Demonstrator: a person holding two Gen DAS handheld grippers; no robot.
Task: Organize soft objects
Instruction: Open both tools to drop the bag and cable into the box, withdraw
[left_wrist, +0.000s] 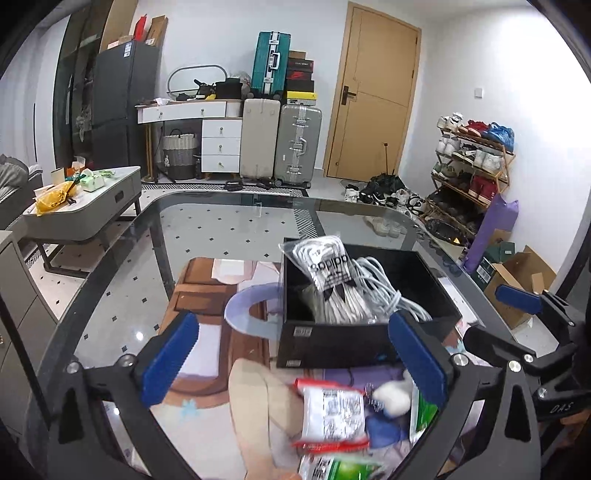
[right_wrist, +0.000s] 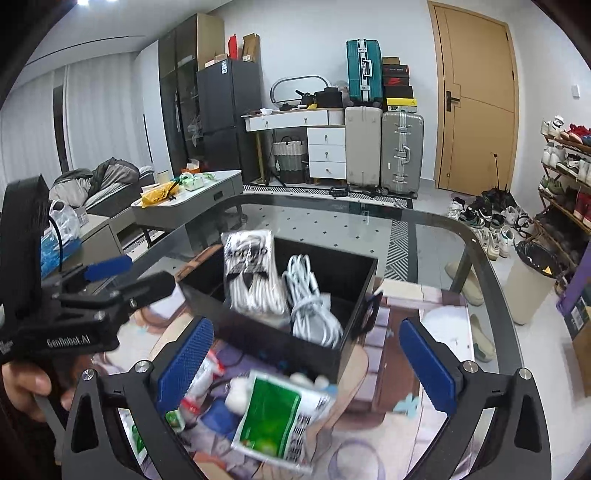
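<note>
Black, open-topped cardboard box (left_wrist: 369, 295) on the glass table (left_wrist: 221, 229) already holds bagged white socks (left_wrist: 328, 269). Both the left gripper (left_wrist: 295, 354) and right gripper (right_wrist: 306, 358) stand wide apart, empty. Blurred green-and-white packet (right_wrist: 273, 413) lies loose below; a careless grab could shove it off the edge.

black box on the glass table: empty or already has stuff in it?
Not empty. The open-topped black box holds a bagged pack of white socks leaning on its far wall and a coil of white cable beside it.
</note>
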